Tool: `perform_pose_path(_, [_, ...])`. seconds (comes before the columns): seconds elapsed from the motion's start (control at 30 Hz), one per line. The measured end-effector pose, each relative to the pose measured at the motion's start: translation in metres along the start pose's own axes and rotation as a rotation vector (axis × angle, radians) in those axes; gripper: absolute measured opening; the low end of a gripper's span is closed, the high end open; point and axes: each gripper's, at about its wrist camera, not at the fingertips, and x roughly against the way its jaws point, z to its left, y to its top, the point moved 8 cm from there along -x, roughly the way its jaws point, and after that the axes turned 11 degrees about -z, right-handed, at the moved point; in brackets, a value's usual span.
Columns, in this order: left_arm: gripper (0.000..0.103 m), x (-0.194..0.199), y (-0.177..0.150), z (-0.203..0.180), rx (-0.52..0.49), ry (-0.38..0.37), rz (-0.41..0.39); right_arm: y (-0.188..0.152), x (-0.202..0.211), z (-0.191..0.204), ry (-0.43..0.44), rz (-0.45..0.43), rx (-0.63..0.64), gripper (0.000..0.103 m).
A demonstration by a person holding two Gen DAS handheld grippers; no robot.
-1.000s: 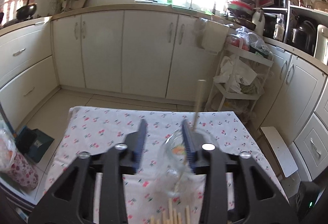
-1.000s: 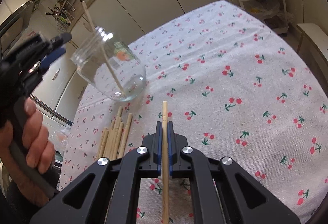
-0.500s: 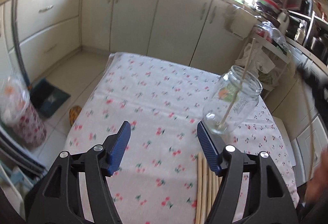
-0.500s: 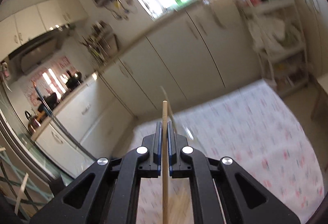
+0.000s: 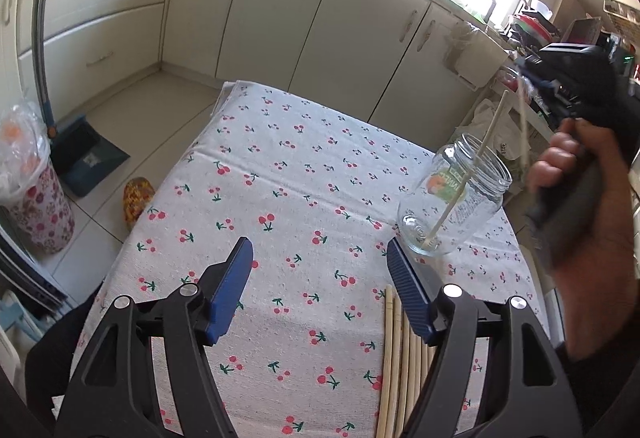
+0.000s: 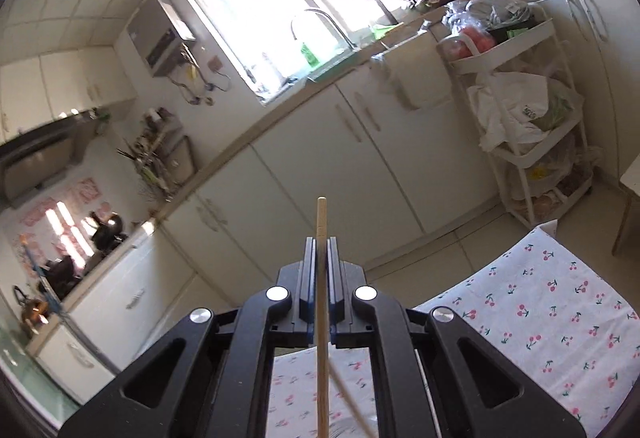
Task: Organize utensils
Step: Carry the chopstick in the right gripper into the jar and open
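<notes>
Cherry-print tablecloth (image 5: 304,173) covering the table, kitchen cabinets (image 5: 280,9) behind.

Glass jar (image 5: 454,203) standing near the cloth's right edge, mouth up and leaning toward the right in the left wrist view; one chopstick (image 5: 466,177) already inside, slanting out of the mouth.

Bundle of loose chopsticks (image 5: 394,358) flat on the cloth, long axes running roughly toward the jar, just beside and partly under the left gripper's right finger.

Left gripper (image 5: 320,286) hanging over the cloth, angled down, jaws just opened wide, nothing between them. Jar ahead and right of it, just past the right fingertip, not touching as far as visible.

Right gripper (image 6: 321,258) raised above the table, clamped tight on a single chopstick (image 6: 322,318), stick lined up with the fingers, tip poking out ahead. In the left wrist view, right hand (image 5: 580,197) above and right of the jar, blurred stick hanging close to the mouth.

Right hand clearly nearer the jar. Key relation, as judged: held stick's lower end over the jar mouth, axis steep enough to drop in beside the first stick. Jar itself not clearly visible in the right wrist view, so alignment unconfirmed.
</notes>
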Motion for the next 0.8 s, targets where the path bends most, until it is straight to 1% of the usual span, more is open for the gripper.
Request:
perform_pose_path(0.17, [0.066,-0.003,0.001,0.004,0.032,-0.014,0.006,-0.011,-0.013,-0.007,-0.058,-0.003,0.064,0.006])
perform_pose_path(0.27, [0.067,-0.004,0.001,0.003,0.045,-0.022,0.01,-0.018,-0.015,-0.009,-0.066,-0.002,0.101,0.006])
perform_pose_path(0.43, [0.067,-0.007,0.0,0.001,0.049,-0.027,0.015,-0.024,-0.011,-0.008,-0.048,0.001,0.123,0.006])
perform_pose_path(0.57, [0.068,-0.008,0.0,0.002,0.057,-0.022,0.019,-0.031,-0.006,-0.005,-0.025,0.024,0.145,0.006])
perform_pose_path(0.8, [0.068,-0.001,0.004,0.001,0.048,-0.015,0.004,-0.046,0.02,0.001,0.018,0.074,0.204,0.006])
